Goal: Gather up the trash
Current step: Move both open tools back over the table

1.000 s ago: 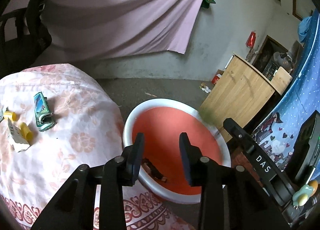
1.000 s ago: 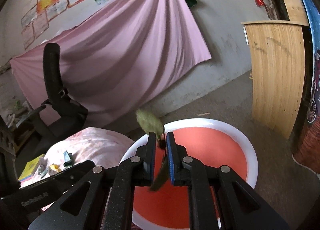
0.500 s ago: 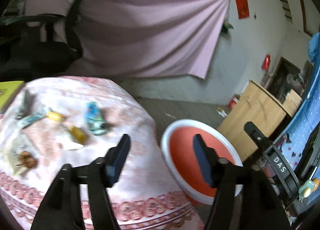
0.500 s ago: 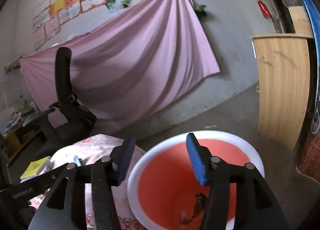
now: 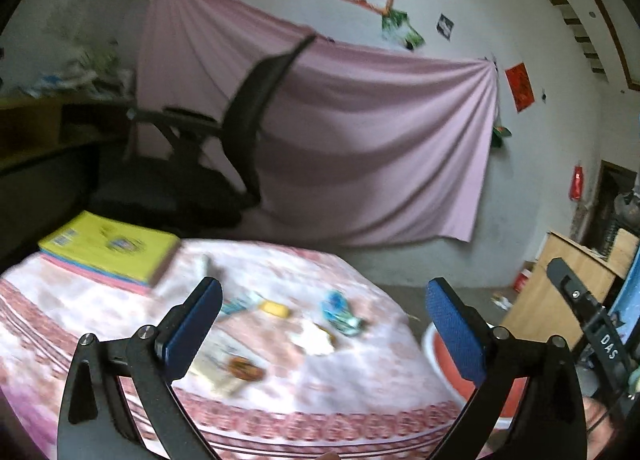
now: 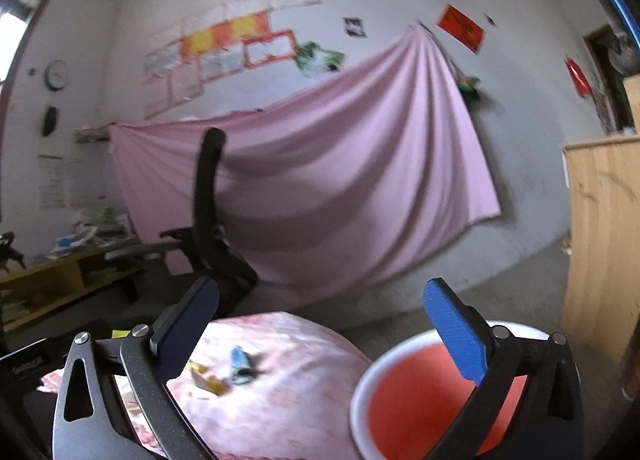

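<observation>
Careful: your left gripper (image 5: 324,320) and right gripper (image 6: 322,322) both gape wide, empty; blurred wrappers (image 5: 340,314) at centre frame invite a misjudged grab.

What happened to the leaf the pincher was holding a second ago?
The right gripper opened and let it go over the red basin; it holds nothing now. The left gripper swung from the basin to the table. Table trash stayed put.
</observation>
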`<state>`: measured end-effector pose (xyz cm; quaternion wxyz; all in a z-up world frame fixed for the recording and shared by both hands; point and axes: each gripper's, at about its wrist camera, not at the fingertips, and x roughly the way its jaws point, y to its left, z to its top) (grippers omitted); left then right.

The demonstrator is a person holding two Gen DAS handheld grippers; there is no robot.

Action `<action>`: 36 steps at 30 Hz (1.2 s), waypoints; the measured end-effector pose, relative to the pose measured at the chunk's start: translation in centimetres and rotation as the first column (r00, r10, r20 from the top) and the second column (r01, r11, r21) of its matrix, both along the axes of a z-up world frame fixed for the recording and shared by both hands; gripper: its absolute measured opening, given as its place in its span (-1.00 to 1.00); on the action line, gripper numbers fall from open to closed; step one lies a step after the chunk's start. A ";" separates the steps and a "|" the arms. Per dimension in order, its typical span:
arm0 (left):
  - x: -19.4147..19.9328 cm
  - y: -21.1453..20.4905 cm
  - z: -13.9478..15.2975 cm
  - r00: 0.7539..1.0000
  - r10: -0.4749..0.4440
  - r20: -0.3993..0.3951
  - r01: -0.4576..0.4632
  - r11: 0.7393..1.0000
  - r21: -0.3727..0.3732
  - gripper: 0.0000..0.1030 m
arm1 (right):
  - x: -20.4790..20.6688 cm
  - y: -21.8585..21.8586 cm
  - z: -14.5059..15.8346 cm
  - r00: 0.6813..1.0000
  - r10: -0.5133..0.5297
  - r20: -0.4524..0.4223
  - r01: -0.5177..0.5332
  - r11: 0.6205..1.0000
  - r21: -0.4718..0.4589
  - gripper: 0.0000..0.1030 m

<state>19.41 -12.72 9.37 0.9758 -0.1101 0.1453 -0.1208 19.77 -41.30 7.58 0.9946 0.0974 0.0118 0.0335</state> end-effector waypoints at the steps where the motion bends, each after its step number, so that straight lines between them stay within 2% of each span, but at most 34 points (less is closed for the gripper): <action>1: -0.5 0.6 0.1 1.000 0.019 0.019 -0.019 1.000 0.010 0.93 | -0.1 0.6 0.1 1.000 0.011 0.014 -0.011 1.000 -0.009 1.00; 9: -2.1 3.9 0.3 0.992 0.083 0.099 -0.091 0.992 0.084 0.94 | -0.8 5.0 0.2 0.991 0.081 0.102 -0.073 0.994 -0.085 1.00; 15: -1.9 5.9 -0.8 0.988 0.115 0.105 -0.128 0.983 0.134 0.94 | -0.2 7.4 -0.3 0.990 0.115 0.085 -0.103 0.985 -0.139 1.00; 17: -1.4 6.5 -1.5 0.984 0.160 0.083 -0.172 0.971 0.165 0.94 | 0.3 8.2 -0.5 0.990 0.120 0.067 -0.107 0.979 -0.172 1.00; 20: -1.1 7.6 -2.8 0.981 0.190 0.048 -0.195 0.967 0.163 0.94 | 1.1 9.1 -0.8 0.993 0.115 0.028 -0.106 0.972 -0.208 1.00; 26: 0.7 9.1 -4.4 0.980 0.180 -0.087 -0.167 0.976 0.140 0.93 | 3.0 9.9 -1.4 0.989 0.131 -0.072 -0.144 0.964 -0.223 1.00; 29: 1.6 9.2 -5.2 0.979 0.127 -0.159 -0.108 0.986 0.123 0.91 | 3.9 10.2 -2.0 0.980 0.148 -0.136 -0.176 0.959 -0.222 1.00; 31: 2.1 9.1 -5.6 0.975 0.094 -0.200 -0.072 0.991 0.113 0.83 | 4.9 10.3 -2.5 0.967 0.165 -0.194 -0.206 0.955 -0.212 1.00; 34: 3.0 8.9 -6.2 0.963 0.047 -0.264 -0.023 0.995 0.094 0.57 | 6.3 10.5 -3.2 0.945 0.179 -0.275 -0.238 0.951 -0.200 0.98; 36: 3.6 8.7 -6.7 0.950 0.014 -0.312 0.009 0.997 0.072 0.36 | 7.2 10.7 -3.6 0.924 0.193 -0.331 -0.266 0.945 -0.188 0.81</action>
